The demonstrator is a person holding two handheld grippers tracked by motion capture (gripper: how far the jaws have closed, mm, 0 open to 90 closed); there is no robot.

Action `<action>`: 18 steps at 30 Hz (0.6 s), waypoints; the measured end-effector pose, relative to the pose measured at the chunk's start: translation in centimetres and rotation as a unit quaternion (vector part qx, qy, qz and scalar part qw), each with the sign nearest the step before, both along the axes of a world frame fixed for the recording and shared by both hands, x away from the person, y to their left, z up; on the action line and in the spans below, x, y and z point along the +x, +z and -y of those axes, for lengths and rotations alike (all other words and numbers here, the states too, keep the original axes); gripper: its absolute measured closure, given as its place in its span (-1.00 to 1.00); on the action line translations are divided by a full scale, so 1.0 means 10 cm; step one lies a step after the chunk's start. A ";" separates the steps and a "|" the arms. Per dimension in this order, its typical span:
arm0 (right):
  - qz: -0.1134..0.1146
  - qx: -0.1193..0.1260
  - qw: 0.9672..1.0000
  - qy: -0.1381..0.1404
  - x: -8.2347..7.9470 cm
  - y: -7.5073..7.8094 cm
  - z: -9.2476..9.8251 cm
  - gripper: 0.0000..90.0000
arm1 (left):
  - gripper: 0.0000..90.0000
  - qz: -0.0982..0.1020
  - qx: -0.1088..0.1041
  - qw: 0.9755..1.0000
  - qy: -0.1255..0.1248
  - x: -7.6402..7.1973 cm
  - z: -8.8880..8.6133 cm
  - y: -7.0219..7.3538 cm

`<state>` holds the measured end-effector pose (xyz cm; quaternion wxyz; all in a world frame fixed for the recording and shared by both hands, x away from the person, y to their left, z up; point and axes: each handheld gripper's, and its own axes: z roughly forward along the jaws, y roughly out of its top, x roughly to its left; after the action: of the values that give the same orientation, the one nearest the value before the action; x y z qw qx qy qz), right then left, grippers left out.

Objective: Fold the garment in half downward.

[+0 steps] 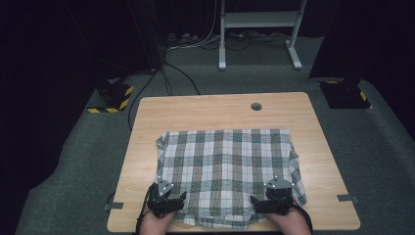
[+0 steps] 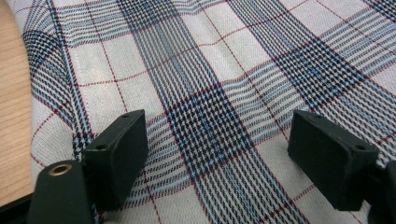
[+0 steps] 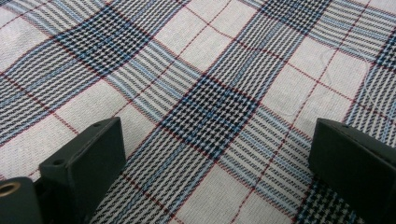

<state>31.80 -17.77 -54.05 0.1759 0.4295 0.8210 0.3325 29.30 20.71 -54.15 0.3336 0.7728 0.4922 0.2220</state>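
A plaid cloth in white, dark blue and red lies folded flat on the wooden table, toward the near edge. My left gripper rests over the cloth's near left corner, and my right gripper over its near right part. In the left gripper view the black jaws stand wide apart just above the plaid cloth, nothing pinched between them. In the right gripper view the jaws are spread even wider over flat plaid cloth, holding nothing.
A bare strip of table wood runs along the cloth's left edge. A round cable hole sits near the table's far edge. Grey carpet, cables and a white desk frame lie beyond the table.
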 end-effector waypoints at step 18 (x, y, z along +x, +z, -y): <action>0.000 0.001 1.000 -0.028 -0.02 0.00 0.34 -0.92 | -0.49 -0.014 0.009 0.999 -0.038 0.02 0.25 0.04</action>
<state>31.59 -21.14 -54.03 0.1848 0.4521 0.8086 0.3281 29.52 18.16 -53.77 0.3279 0.7971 0.4647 0.2029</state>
